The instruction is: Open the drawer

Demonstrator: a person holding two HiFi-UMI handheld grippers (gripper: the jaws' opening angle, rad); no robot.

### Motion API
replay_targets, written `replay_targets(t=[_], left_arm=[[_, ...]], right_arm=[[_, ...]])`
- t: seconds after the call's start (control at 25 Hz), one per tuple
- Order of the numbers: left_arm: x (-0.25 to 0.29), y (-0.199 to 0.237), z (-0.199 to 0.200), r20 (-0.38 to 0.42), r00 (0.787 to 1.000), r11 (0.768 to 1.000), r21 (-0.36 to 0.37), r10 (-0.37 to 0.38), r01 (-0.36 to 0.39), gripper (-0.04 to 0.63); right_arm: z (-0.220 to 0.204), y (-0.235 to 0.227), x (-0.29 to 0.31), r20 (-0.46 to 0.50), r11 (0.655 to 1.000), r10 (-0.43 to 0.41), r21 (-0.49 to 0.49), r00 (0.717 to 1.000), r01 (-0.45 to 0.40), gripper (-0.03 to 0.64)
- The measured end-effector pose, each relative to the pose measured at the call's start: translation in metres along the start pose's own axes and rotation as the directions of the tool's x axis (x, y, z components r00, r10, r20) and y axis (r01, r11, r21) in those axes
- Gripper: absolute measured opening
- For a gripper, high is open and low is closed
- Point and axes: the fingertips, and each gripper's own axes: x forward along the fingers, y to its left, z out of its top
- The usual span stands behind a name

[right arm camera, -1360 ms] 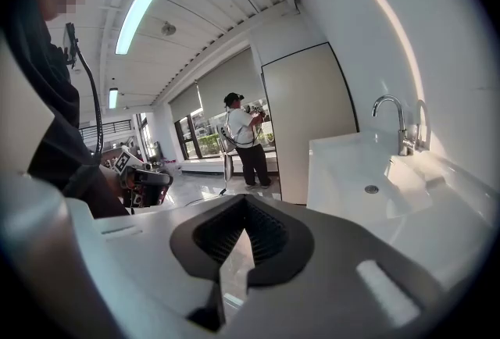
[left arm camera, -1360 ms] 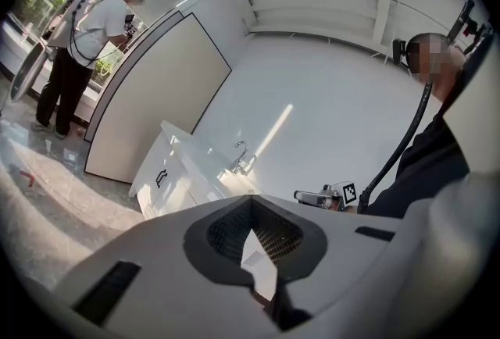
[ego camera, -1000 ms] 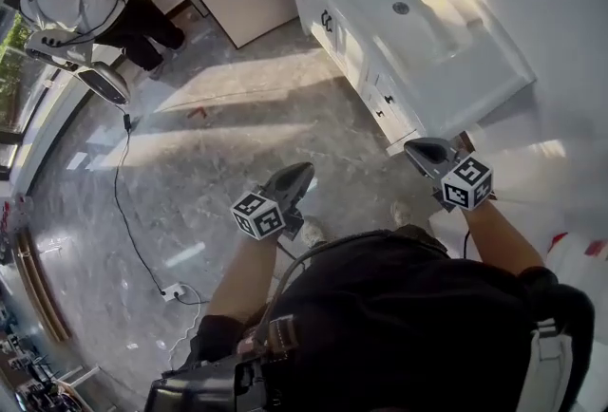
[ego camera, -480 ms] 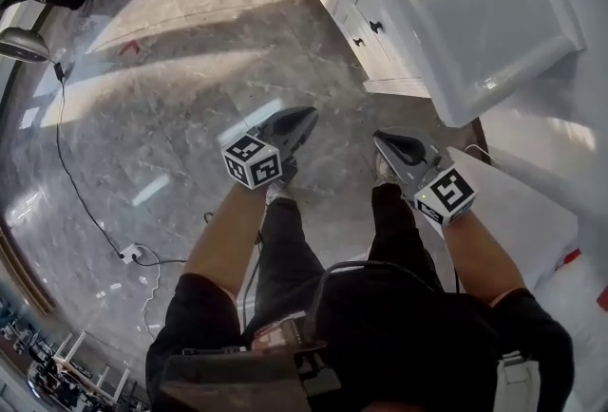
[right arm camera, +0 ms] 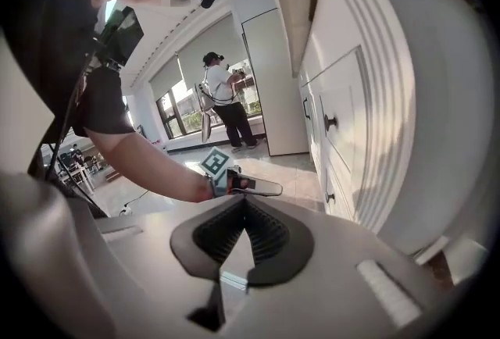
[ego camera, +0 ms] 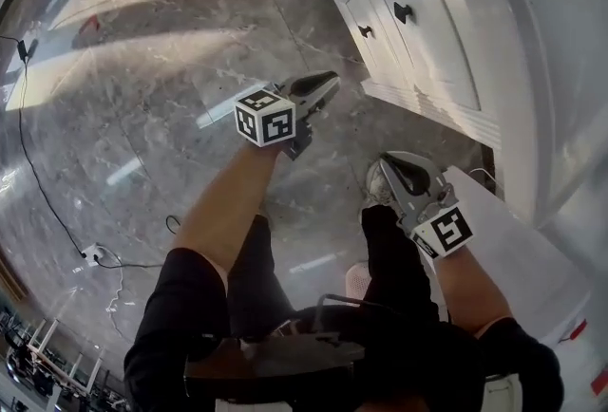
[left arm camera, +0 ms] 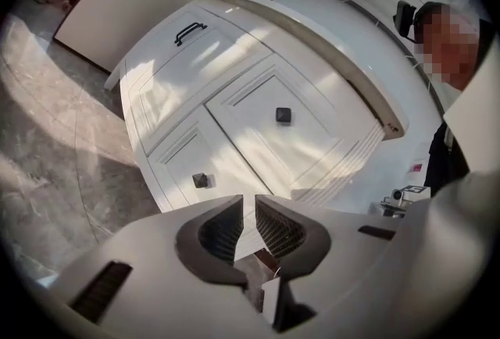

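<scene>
- Nearest, on the right, the right gripper (ego camera: 394,165) is held low over the grey marble floor (ego camera: 142,116), near the near end of the white cabinet (ego camera: 437,59). Its fingers (right arm camera: 269,236) are pressed together at the tips, with nothing between them.
- A little farther and to the left, the left gripper (ego camera: 328,81) points toward the cabinet without touching it. Its fingers (left arm camera: 223,228) are opening, with only a narrow gap so far and nothing in it.
- Beyond the left gripper are the cabinet's 2 drawers (left arm camera: 250,95), 1 above the other, each with 1 dark knob (left arm camera: 283,115). Both sit flush in the cabinet, shut.
- The smaller drawer's knob is the one closer to the left gripper's fingers, but apart from them.
- Farther along the cabinet, another front carries a dark bar handle (left arm camera: 190,33).
- The white surface (left arm camera: 312,41) on top overhangs all these fronts.
- On the floor to the left, a black cable (ego camera: 38,182) runs to a white socket block (ego camera: 92,255).
- Far across the room, another person (right arm camera: 223,99) stands by the windows.
</scene>
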Motion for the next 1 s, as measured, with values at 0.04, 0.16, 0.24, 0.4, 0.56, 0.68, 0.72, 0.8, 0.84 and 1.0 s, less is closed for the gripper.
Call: replay_targets(t=[0.04,0.16,0.24,0.4,0.56,0.68,0.72,0.8,0.84,1.0], left_arm=[[0.01,0.011,-0.002,-0.009,1.0,1.0,0.007,-0.007,0.007,0.043],[0.035,0.039,-0.012,-0.049,0.998,0.999,0.022,-0.024,0.025,0.092],[0.047,0.056,-0.013,-0.057,0.998,0.999,0.014,-0.04,0.041,0.115],[0.078,0.083,-0.006,-0.028,0.995,0.994,-0.059,-0.091,0.089,0.167],[0.109,0.092,-0.004,-0.045,0.991,0.99,-0.08,-0.123,0.119,0.195],[0.122,0.091,-0.006,-0.08,0.989,0.99,-0.08,-0.123,0.117,0.195],[0.125,0.092,-0.004,-0.079,0.989,0.99,-0.08,-0.123,0.116,0.195],[0.129,0.093,0.002,-0.068,0.99,0.99,-0.078,-0.124,0.118,0.195],[0.13,0.093,0.005,-0.061,0.991,0.99,-0.077,-0.122,0.117,0.195],[0.137,0.094,0.01,-0.062,0.993,0.992,-0.074,-0.103,0.099,0.195]], right_arm=[[-0.007,-0.004,0.003,-0.003,1.0,0.002,-0.004,1.0,-0.002,0.002],[-0.027,-0.015,0.013,-0.024,1.0,0.006,-0.021,1.0,-0.006,0.002],[-0.035,-0.02,0.019,-0.034,1.0,0.008,-0.029,0.999,-0.009,0.002],[-0.038,-0.035,0.025,-0.031,0.999,-0.031,-0.024,0.999,0.03,0.002],[-0.037,-0.054,0.032,-0.018,0.997,-0.077,-0.022,0.997,0.076,0.002],[-0.03,-0.058,0.042,0.017,0.997,-0.079,-0.006,0.997,0.079,0.002],[-0.026,-0.058,0.047,0.033,0.997,-0.074,-0.004,0.997,0.074,0.002],[-0.017,-0.056,0.058,0.061,0.998,-0.06,-0.009,0.996,0.06,0.002],[-0.013,-0.055,0.061,0.069,0.998,-0.054,-0.013,0.996,0.055,0.002],[-0.013,-0.053,0.064,0.06,0.999,-0.052,-0.007,0.997,0.053,0.002]])
